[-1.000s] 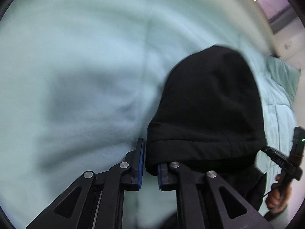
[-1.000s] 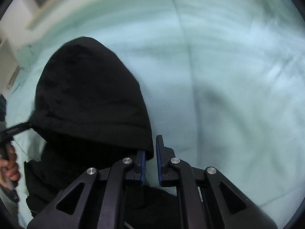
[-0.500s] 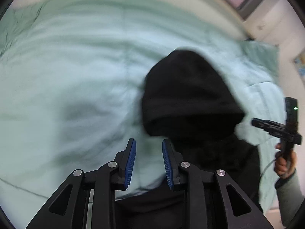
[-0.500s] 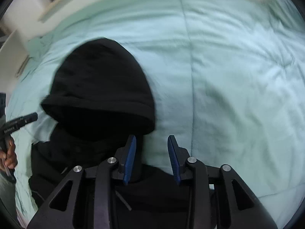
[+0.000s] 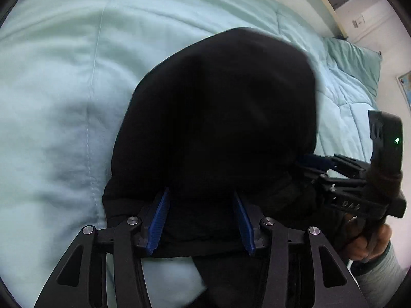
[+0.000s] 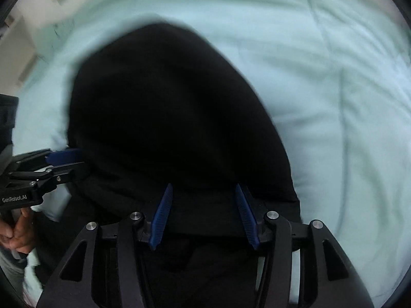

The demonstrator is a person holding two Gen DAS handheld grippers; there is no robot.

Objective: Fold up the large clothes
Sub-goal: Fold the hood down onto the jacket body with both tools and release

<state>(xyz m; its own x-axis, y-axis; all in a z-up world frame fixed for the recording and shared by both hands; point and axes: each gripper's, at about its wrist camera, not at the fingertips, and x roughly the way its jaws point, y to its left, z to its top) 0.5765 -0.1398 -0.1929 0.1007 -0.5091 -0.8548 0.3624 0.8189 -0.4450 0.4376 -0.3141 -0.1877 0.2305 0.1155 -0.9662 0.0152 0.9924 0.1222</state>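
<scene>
My left gripper [image 5: 201, 220] is spread wide, its blue pads [image 5: 159, 222] standing well apart over the lower edge of the black hooded garment [image 5: 218, 118], with dark cloth filling the gap between them; I cannot tell whether the pads touch the fabric. My right gripper [image 6: 204, 217] is spread just as wide, its own blue pads [image 6: 161, 217] flanking the same hem from the other side. Both tools point forward and downward along the bed, roughly side by side, each aimed at the base of the hood.

The garment lies on the pale mint quilted bedspread [image 5: 64, 89], hood rounded and pointing away from me, the rest of it bunched under my tools. From the left camera I see my right hand [image 5: 370, 243] wrapped around its handle at the right edge, its fingers reaching in at the hood's side. From the right camera my left hand [image 6: 18, 228] grips its handle at the left edge. A mint pillow [image 5: 357, 61] sits at the far corner
</scene>
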